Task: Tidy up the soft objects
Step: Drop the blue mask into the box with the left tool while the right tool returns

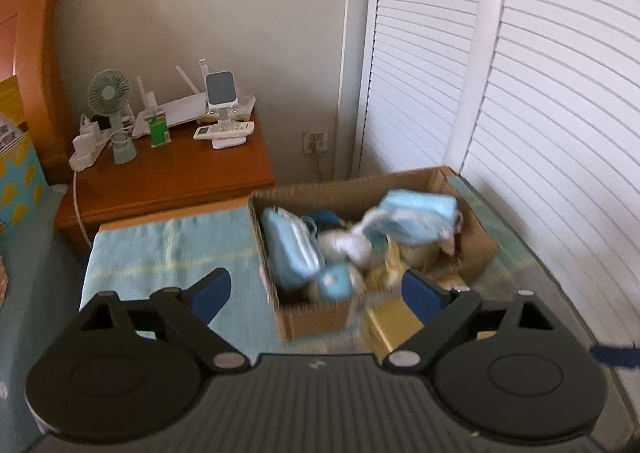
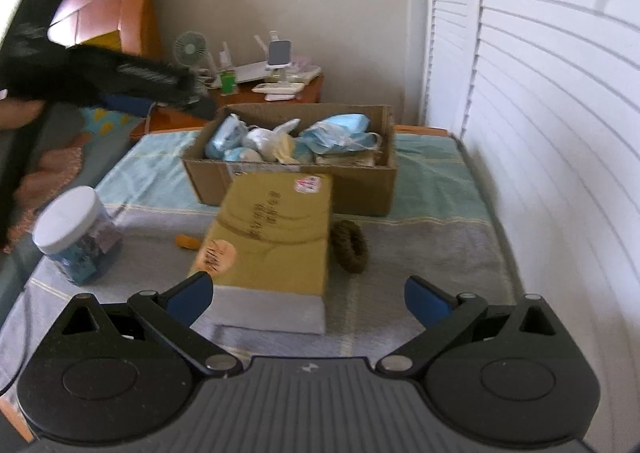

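An open cardboard box (image 2: 296, 183) stands on the cloth-covered table; in the left wrist view its front wall (image 1: 316, 319) is close below me. It holds soft things: light blue packs (image 1: 416, 215) (image 2: 340, 133), a white bundle (image 1: 344, 247) and yellowish pieces. A dark brown scrunchie (image 2: 350, 245) lies on the cloth in front of the box. My left gripper (image 1: 316, 289) is open and empty, above the box's near left corner. My right gripper (image 2: 308, 299) is open and empty, above the near end of a yellow carton (image 2: 272, 229).
A clear jar with a white lid (image 2: 76, 237) stands at the table's left. A small orange piece (image 2: 187, 242) lies beside the carton. A wooden nightstand (image 1: 172, 173) with a fan, router and remote stands behind. White louvered doors (image 2: 560, 133) line the right side. The bed lies left.
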Available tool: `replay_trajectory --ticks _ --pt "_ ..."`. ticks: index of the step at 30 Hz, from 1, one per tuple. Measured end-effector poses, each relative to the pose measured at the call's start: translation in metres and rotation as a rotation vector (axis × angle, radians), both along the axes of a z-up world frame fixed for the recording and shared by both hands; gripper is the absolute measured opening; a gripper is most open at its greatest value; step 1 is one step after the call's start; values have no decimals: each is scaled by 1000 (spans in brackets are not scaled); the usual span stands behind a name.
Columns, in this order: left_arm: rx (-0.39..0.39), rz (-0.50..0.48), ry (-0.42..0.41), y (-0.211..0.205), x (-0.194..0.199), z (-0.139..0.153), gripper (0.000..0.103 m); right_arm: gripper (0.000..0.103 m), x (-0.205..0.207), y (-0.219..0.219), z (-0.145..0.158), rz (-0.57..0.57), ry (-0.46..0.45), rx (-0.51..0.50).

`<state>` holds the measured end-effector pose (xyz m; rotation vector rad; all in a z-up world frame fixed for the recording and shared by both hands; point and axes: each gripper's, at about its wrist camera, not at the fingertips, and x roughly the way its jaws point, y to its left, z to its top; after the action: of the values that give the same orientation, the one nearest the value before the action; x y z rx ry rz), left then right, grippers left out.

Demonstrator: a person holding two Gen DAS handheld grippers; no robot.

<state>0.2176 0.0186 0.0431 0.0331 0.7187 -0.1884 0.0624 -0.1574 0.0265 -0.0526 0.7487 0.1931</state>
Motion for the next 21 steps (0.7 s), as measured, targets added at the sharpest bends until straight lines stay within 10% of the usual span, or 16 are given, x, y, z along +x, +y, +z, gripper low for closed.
replay_trajectory --ticks 15,21 --pt "1 115 -17 -7 -66 -38 87 103 -15 -20 -6 -44 -10 62" --pt "-28 133 0 -6 -63 -53 56 103 -13 -25 -9 -62 -13 74"
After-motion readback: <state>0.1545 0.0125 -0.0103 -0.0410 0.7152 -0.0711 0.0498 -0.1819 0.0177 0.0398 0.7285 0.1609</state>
